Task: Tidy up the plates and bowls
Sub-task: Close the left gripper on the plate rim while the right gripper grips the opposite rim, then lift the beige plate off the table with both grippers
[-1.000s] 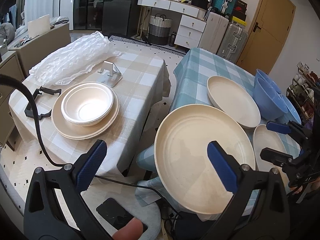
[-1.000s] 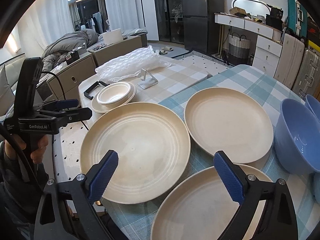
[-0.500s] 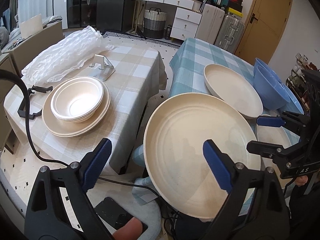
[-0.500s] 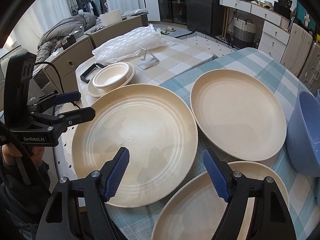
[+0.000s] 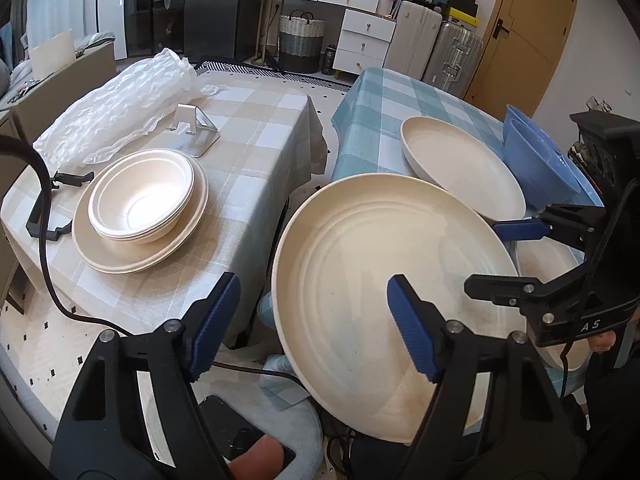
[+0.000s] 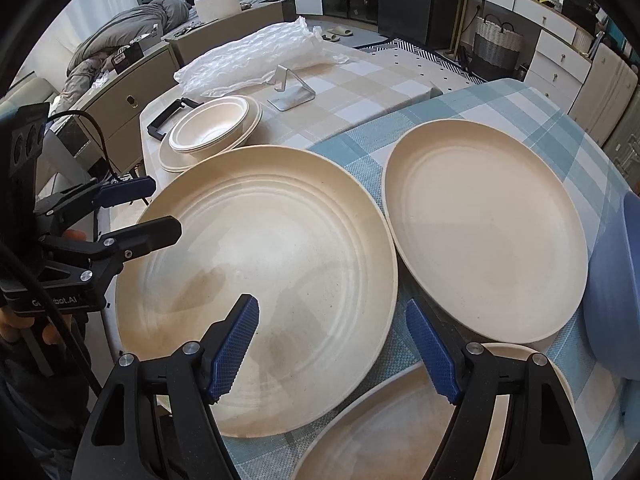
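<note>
A large ridged cream plate [image 5: 380, 280] [image 6: 260, 260] overhangs the edge of the blue-checked table [image 6: 520, 104]. My left gripper [image 5: 314, 326] [image 6: 148, 212] straddles its left rim; the jaws are closing and the pads are clear of the plate. My right gripper [image 6: 334, 352] [image 5: 504, 258] stands open over the same plate's right rim. A second cream plate [image 6: 480, 232] lies behind it, and a third [image 6: 400, 420] in front. Blue bowls [image 5: 536, 160] stand at the right. Cream bowls stacked on a plate [image 5: 140, 200] rest on the beige table.
The beige-checked table [image 5: 248, 168] also holds bubble wrap [image 5: 112, 108], a metal stand [image 5: 196, 132] and a black clamp [image 5: 44, 216] with a cable. A narrow gap separates the two tables. A round stool with a phone [image 5: 224, 428] sits below the big plate.
Both grippers have sunk closer to the big ridged plate. The left jaws have narrowed around its left rim; the right jaws narrowed earlier and now hold their width.
</note>
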Motion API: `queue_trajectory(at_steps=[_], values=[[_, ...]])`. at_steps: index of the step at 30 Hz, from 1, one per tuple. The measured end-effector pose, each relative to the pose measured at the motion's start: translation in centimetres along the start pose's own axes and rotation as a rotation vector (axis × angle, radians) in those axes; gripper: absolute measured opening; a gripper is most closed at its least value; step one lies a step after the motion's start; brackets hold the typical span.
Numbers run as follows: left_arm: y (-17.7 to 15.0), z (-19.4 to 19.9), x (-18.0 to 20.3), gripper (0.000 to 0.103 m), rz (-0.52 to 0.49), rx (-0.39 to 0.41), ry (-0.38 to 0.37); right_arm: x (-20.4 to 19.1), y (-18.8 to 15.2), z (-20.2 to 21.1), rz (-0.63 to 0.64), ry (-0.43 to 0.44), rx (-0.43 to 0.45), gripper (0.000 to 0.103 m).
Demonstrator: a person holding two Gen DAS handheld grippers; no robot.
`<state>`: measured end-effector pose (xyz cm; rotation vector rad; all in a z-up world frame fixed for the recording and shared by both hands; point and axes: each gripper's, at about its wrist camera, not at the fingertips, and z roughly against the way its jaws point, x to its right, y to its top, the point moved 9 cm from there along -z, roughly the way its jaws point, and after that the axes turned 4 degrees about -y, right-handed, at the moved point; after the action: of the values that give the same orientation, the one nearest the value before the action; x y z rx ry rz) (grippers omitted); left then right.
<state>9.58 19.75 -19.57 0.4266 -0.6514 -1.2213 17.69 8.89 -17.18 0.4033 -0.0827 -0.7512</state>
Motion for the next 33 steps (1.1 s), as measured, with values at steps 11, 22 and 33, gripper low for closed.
queue_trajectory(at_steps=[11,22,33], values=[[-0.5,-0.9,-0.2,0.044,0.013,-0.02,-0.026,-0.4,-0.3,-1.2,0.004,0.0,-0.028,0.069],[-1.2,-2.0,-1.3,0.025,0.045,-0.044,-0.017,0.4,-0.5,-1.4,-0.025,-0.005,-0.024,0.051],[-1.2,-1.9,-1.8,0.02,0.036,-0.026,0.016,1.3,-0.5,-1.3,-0.073,-0.021,-0.029,0.034]])
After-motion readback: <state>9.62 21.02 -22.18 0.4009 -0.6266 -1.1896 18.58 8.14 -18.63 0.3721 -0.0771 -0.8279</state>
